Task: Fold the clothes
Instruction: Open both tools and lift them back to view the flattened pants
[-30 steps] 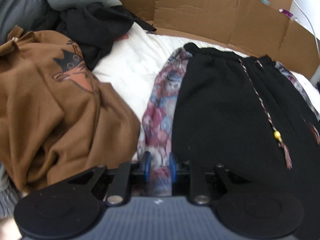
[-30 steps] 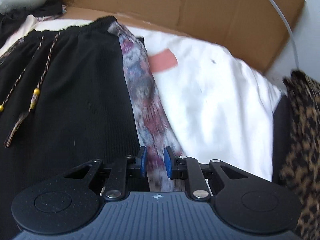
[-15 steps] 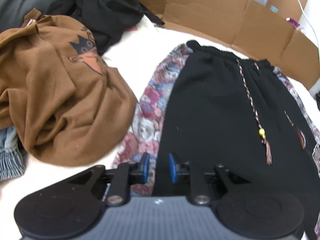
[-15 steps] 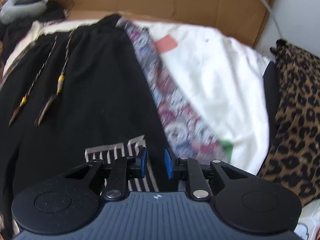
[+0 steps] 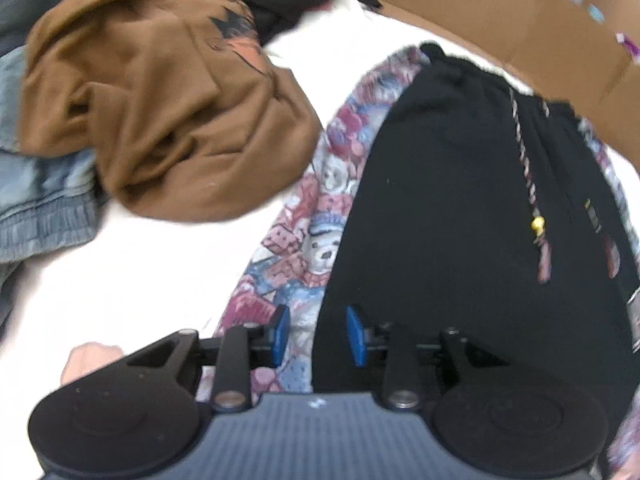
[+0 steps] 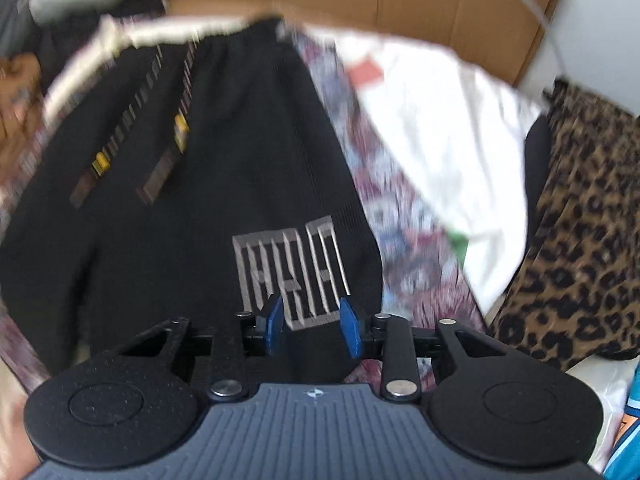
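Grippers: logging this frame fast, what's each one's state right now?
Left gripper: open, holding nothing, over the black pants.
Right gripper: open, holding nothing.

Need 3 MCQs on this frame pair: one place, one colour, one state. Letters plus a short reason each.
1. Where does the brown garment lie relative to the black pants?
A. On top of them
B. To their left on the white sheet, apart from them
C. Inside the cardboard wall

2. What colour are the beads on the pants' drawstrings?
A. Yellow
B. Green
C. White

3. How does the right tool stand?
A. Shut on the pants' hem
B. Shut on the printed fabric
C. Open, pads apart over the grey logo

Answers:
1 B: the printed teddy-bear fabric and bare sheet lie between them.
2 A: the left wrist view shows a yellow bead on the cord.
3 C: a clear gap shows between the blue pads, with nothing pinched. The left tool stands open likewise.
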`<state>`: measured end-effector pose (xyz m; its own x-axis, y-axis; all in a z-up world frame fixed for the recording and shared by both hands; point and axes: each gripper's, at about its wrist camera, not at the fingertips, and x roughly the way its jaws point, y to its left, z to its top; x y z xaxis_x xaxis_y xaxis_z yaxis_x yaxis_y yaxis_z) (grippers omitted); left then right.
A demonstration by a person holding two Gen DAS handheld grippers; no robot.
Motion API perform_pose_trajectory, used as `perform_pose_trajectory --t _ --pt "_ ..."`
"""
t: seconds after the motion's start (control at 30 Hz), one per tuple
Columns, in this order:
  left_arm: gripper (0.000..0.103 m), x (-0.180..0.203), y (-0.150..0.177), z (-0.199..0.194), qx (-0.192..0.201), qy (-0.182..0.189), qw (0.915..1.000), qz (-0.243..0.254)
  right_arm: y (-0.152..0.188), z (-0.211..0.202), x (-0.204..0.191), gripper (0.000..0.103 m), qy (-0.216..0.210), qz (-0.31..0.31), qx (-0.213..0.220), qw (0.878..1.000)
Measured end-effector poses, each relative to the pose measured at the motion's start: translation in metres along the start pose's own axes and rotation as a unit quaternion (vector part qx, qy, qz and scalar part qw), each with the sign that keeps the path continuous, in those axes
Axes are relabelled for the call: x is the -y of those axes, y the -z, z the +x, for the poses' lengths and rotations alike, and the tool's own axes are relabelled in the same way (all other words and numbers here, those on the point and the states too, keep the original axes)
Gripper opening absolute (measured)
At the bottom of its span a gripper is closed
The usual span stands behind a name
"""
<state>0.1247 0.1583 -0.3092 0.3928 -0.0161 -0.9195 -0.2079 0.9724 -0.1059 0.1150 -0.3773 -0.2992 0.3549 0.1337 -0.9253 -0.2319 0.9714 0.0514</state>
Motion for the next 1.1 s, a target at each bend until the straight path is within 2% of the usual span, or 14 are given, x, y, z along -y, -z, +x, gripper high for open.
perform_pose_trajectory --t 0.33,0.6,0.7,0.8,0.83,0.93,1.0,1.1 --pt "0.055 0.006 -0.003 -0.068 0.025 0.012 0.9983 0.051 -0.023 -0.081 -0.018 0.045 0.019 -0.022 0.053 0.998" --pt "0.059 0.014 0.001 -0.108 0.043 0.031 0.9964 0.066 -0.041 -0.144 -0.030 0.046 0.039 -0.047 0.087 0.994" --pt "0.063 0.018 0.002 -0.123 0.053 0.032 0.9950 0.078 -0.050 -0.165 -0.038 0.049 0.045 -0.061 0.097 0.992" --pt "0.067 0.019 0.000 -0.138 0.067 0.033 0.9935 0.086 -0.061 -0.184 -0.045 0.049 0.049 -0.046 0.113 0.991" --pt "0.072 0.019 -0.001 -0.142 0.071 0.035 0.9933 0.084 -0.064 -0.189 -0.047 0.051 0.049 -0.034 0.120 0.991" --pt "0.080 0.017 -0.004 -0.156 0.082 0.041 0.9925 0.080 -0.068 -0.198 -0.057 0.069 0.061 -0.005 0.124 0.990" --pt "0.080 0.019 -0.008 -0.160 0.078 0.043 0.9918 0.091 -0.069 -0.199 -0.064 0.069 0.068 0.007 0.112 0.991" --pt "0.080 0.026 -0.016 -0.166 0.071 0.038 0.9913 0.105 -0.064 -0.207 -0.071 0.072 0.064 0.036 0.116 0.991"
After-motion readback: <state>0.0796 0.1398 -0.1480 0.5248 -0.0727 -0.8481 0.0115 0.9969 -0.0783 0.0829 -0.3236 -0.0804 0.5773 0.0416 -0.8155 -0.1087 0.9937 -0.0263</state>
